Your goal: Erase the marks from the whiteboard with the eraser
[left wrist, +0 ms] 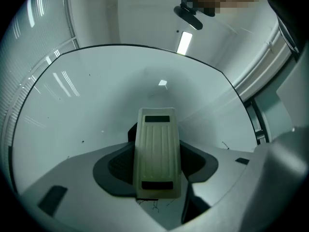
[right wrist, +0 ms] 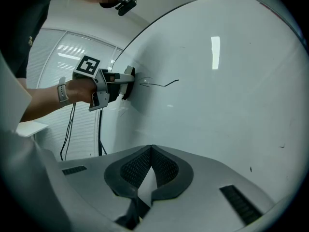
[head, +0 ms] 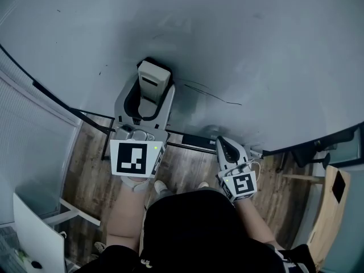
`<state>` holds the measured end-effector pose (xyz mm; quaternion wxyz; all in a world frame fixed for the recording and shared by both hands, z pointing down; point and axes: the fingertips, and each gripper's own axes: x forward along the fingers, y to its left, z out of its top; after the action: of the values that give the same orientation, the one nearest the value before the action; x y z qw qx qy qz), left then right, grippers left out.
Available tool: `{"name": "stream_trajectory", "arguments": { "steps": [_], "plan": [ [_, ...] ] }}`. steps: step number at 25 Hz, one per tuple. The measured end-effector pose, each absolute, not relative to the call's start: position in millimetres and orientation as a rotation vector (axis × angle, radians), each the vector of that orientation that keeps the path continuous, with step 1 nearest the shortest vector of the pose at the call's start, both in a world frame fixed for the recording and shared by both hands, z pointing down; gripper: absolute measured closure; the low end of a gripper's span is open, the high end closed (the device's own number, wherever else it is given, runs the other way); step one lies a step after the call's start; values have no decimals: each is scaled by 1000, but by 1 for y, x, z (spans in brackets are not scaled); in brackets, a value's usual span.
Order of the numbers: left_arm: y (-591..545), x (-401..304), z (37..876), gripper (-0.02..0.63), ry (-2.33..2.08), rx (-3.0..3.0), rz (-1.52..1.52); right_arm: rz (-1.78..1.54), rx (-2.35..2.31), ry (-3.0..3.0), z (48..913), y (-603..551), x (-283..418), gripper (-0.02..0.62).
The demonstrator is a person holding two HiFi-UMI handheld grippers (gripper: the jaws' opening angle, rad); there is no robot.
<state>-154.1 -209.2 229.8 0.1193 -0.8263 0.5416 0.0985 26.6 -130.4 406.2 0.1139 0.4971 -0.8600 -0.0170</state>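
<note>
Beige ribbed plastic is what we see first: the eraser [left wrist: 157, 153], standing lengthwise between the jaws of the left hand-held gripper [left wrist: 157, 166], which are closed against its two long sides. In the head view the eraser [head: 153, 84] points up the whiteboard [head: 256, 50] from a spot near the board's lower edge, left of the middle. In the right gripper view the left hand-held gripper [right wrist: 126, 83] meets the whiteboard [right wrist: 231, 105] with its front end, right where a thin dark line [right wrist: 161, 84] begins. We cannot tell how firmly the eraser presses.

That line [head: 219, 98] runs off to the right of the eraser, wavering a little. A few faint scribbles [left wrist: 154, 204] show on the board just under the eraser's near end (too small for us to read). Elsewhere we see only scattered specks on the whiteboard [left wrist: 96, 105].

Lower and to the right, the right hand-held gripper [head: 224, 147] hangs below the board's lower edge. Its jaws [right wrist: 151, 151] touch at the tips with nothing between them, and they face the board from close by.

Below both lies a wooden floor [head: 85, 169].
</note>
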Motion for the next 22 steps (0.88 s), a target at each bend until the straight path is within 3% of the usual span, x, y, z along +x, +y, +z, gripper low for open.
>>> {"name": "stream_trajectory", "arguments": {
  "steps": [14, 22],
  "plan": [
    [-247, -304, 276, 343, 1943, -2388, 498, -40, 1413, -2508, 414, -130, 7, 569],
    [-254, -334, 327, 344, 2000, -2438, 543, -37, 1364, -2512, 420, -134, -19, 569]
  ]
}}
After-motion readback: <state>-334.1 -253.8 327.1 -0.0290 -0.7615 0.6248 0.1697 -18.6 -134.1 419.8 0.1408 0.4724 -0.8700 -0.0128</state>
